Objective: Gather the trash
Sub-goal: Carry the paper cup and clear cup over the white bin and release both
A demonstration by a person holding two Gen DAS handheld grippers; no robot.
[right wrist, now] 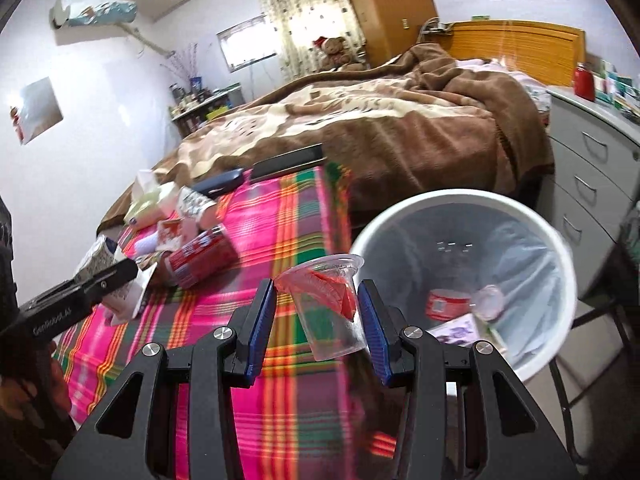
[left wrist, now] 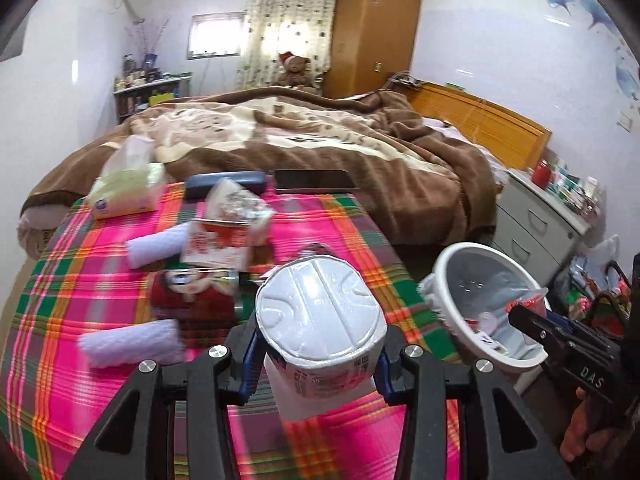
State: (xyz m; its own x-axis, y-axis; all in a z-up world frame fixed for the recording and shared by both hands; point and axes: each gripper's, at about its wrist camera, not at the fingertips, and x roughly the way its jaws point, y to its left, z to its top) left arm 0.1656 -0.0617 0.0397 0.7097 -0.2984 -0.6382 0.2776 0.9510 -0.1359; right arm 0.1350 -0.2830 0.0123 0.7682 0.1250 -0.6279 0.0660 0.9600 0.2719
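Note:
My left gripper is shut on a white carton with an embossed bottom, held above the plaid cloth. My right gripper holds a clear plastic cup with a red wrapper inside, its jaws around the cup, beside the rim of the white trash bin. The bin also shows in the left wrist view with the right gripper at its rim. Trash lies inside the bin. A red can, crumpled wrappers and white tissue rolls lie on the cloth.
A tissue box, a dark case and a black tablet lie at the cloth's far edge. A brown blanket covers the bed beyond. A grey drawer cabinet stands to the right of the bin.

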